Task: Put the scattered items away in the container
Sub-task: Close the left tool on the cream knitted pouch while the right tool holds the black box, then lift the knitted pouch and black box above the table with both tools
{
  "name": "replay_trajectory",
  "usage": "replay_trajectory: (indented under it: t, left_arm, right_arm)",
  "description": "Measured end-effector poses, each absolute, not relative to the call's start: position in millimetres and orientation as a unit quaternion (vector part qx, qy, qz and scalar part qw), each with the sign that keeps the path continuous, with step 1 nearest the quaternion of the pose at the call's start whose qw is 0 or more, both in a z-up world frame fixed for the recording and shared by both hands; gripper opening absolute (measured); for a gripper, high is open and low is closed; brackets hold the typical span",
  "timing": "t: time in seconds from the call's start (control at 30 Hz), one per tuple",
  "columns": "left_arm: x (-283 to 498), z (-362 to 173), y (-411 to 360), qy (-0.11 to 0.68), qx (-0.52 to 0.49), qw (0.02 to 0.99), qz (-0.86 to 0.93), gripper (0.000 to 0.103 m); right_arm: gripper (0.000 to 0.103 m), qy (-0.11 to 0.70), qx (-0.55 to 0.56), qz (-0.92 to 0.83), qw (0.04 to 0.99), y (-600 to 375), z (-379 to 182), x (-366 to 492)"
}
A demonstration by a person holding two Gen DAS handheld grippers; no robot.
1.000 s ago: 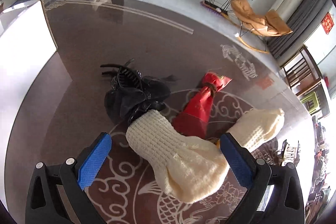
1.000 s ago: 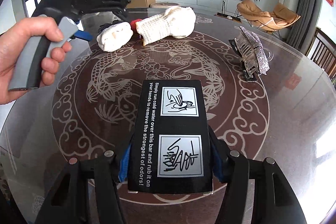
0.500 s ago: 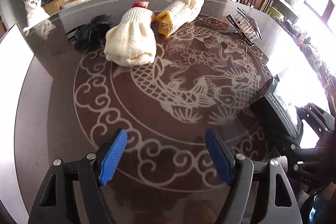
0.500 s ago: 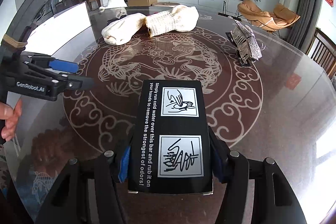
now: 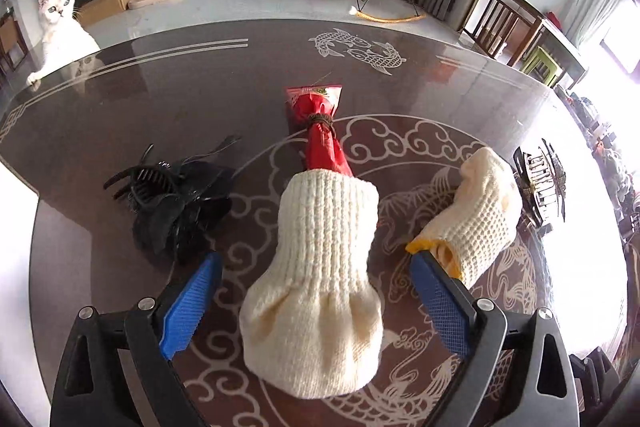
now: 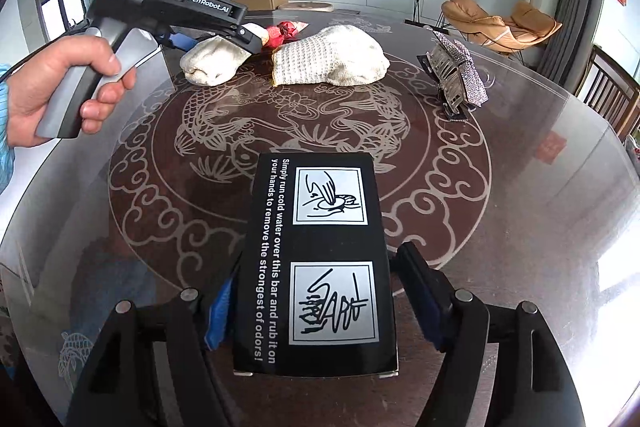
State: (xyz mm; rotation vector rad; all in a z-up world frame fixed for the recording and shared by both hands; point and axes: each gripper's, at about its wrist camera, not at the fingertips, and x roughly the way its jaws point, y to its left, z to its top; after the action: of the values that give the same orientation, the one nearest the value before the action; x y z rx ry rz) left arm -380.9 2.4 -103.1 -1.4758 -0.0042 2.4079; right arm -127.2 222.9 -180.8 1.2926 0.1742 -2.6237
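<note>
The table [image 6: 540,227] is glossy, so the black box [image 6: 320,267] could skid as the right gripper [image 6: 320,291] lets go: its jaws are opening, a gap showing at the right pad. The left gripper [image 5: 316,291], jaws opening, straddles 1 cream knit sleeve [image 5: 324,267] without pressing; closing could drag the red packet [image 5: 320,135] tucked inside. Count: 2 knit pieces, 2 hair clips, 1 box, 1 packet. No container is visible.

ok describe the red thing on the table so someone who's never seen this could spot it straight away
Start at the round dark glass table etched with a pale fish pattern. Near its middle lie two cream knitted gloves; behind the nearer ribbed glove a red foil packet pokes out. It is the only red item there, shiny and tied round its neck with brown string, unlike the soft gloves and the black hair claw.
</note>
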Motion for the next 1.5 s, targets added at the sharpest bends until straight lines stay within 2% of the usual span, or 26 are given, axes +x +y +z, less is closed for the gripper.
replay_trajectory:
  t: [0.03, 0.07, 0.23, 0.33, 0.4, 0.5, 0.53, 0.57, 0.63, 0.73, 1.17, 1.5]
  left_arm:
    - [-383, -104, 4, -0.004, -0.518, 0.160, 0.841, 0.057]
    - [-382, -105, 5, -0.003, -0.518, 0.159, 0.840, 0.045]
    - [-336, -104, 8, 0.002, -0.502, 0.168, 0.849, 0.043]
    - [-278, -104, 7, 0.015, -0.508, 0.164, 0.846, 0.043]
    - [-235, -103, 5, 0.022, -0.508, 0.153, 0.847, 0.043]
    - [-186, -107, 6, 0.038, -0.495, 0.122, 0.860, 0.053]
    - [-178, -112, 8, 0.047, -0.495, 0.110, 0.861, 0.068]
    - [-173, -118, 9, 0.056, -0.495, 0.101, 0.861, 0.089]
    - [-167, -124, 9, 0.064, -0.480, 0.092, 0.870, 0.103]
    - [-170, -125, 2, 0.052, -0.477, 0.092, 0.872, 0.103]
    - [-170, -127, 4, 0.049, -0.474, 0.090, 0.875, 0.103]
    - [-170, -127, 4, 0.048, -0.474, 0.088, 0.875, 0.103]
  right_arm:
    - [0.073, 0.059, 0.439, -0.890, 0.106, 223, -181, -127]
    - [0.073, 0.059, 0.439, -0.890, 0.106, 223, -181, -127]
    - [0.071, 0.057, 0.438, -0.891, 0.105, 223, -180, -127]
    - [0.066, 0.053, 0.437, -0.892, 0.104, 222, -180, -117]
    - [0.066, 0.057, 0.437, -0.891, 0.108, 220, -180, -105]
    - [0.067, 0.053, 0.437, -0.892, 0.100, 223, -180, -98]
    - [0.070, 0.050, 0.438, -0.892, 0.097, 223, -181, -100]
    - [0.075, 0.048, 0.440, -0.892, 0.093, 224, -181, -101]
    - [0.079, 0.047, 0.443, -0.891, 0.089, 225, -182, -103]
    - [0.081, 0.046, 0.443, -0.891, 0.088, 226, -183, -103]
    - [0.099, 0.044, 0.453, -0.886, 0.081, 221, -187, -133]
    - [0.103, 0.042, 0.457, -0.885, 0.078, 218, -188, -142]
